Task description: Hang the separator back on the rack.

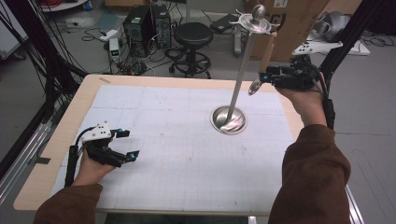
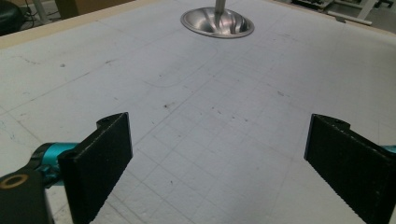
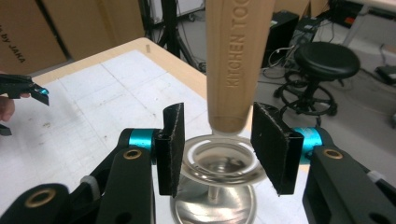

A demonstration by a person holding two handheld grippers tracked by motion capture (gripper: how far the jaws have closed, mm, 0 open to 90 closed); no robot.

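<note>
A tall metal stand rises from a round base [image 1: 229, 120] [image 2: 217, 22] right of the mat's middle, topped by hooks and a ball [image 1: 254, 18]. A kitchen tool with a wooden handle [image 1: 268, 51] [image 3: 236, 60] hangs down beside the pole, and its small metal head [image 1: 254, 87] [image 3: 219, 161] sits lowest. My right gripper [image 1: 265, 77] [image 3: 217, 144] is raised at the handle's lower end; the jaws stand open on either side of it, with a gap on the left. My left gripper [image 1: 130, 143] [image 2: 215, 158] rests open at the front left, holding nothing.
A white gridded mat [image 1: 177, 140] covers the wooden table [image 1: 88, 93]. Behind the table stand a black stool [image 1: 192, 35], computer towers [image 1: 144, 23] and cardboard boxes [image 1: 294, 28]. Black frame posts [image 1: 345, 42] rise at the right, and cables hang at the left.
</note>
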